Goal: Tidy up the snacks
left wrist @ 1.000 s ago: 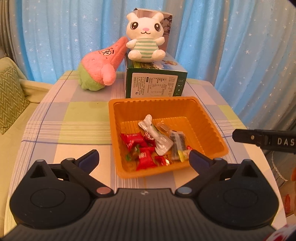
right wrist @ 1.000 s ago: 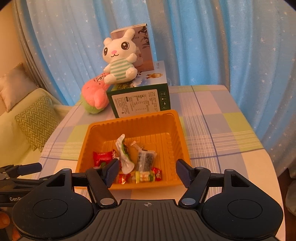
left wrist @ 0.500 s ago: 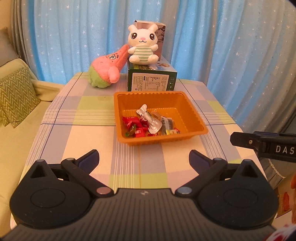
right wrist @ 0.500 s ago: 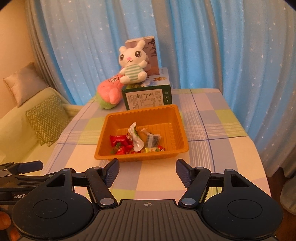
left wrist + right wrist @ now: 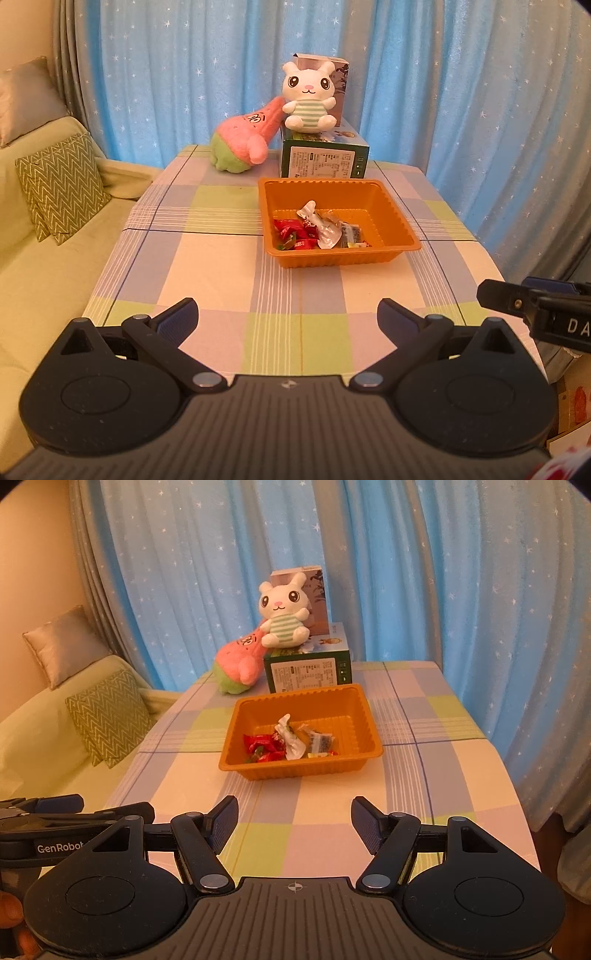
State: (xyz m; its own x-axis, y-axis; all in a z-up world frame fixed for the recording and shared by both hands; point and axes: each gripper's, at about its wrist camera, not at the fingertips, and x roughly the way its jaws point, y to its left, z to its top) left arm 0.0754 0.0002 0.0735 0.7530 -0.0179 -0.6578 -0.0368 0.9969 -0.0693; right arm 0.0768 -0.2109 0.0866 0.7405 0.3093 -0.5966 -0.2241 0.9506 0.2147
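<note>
The orange tray [image 5: 400, 221] of snacks [image 5: 317, 232] sits mid-surface [image 5: 221, 258], long axis running left-right; left claw [image 5: 288, 319] and right claw [image 5: 294, 821] spread apart, empty.

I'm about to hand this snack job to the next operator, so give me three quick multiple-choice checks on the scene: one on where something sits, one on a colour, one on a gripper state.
1. Where does the white bunny plush sit?
A. Inside the tray
B. On top of the green box
C. On the sofa

2. What colour is the tray holding the wrapped snacks?
A. Orange
B. Blue
C. White

3. How do the left gripper and right gripper stand?
A. Both shut on snacks
B. Left open, right shut
C. Both open and holding nothing

Key: 1 B, the bunny rests on the box lid behind the tray. 2 A, its walls and rim are orange in both views. 3 C, each pair of fingers is spread wide over the tablecloth with nothing between them.
</note>
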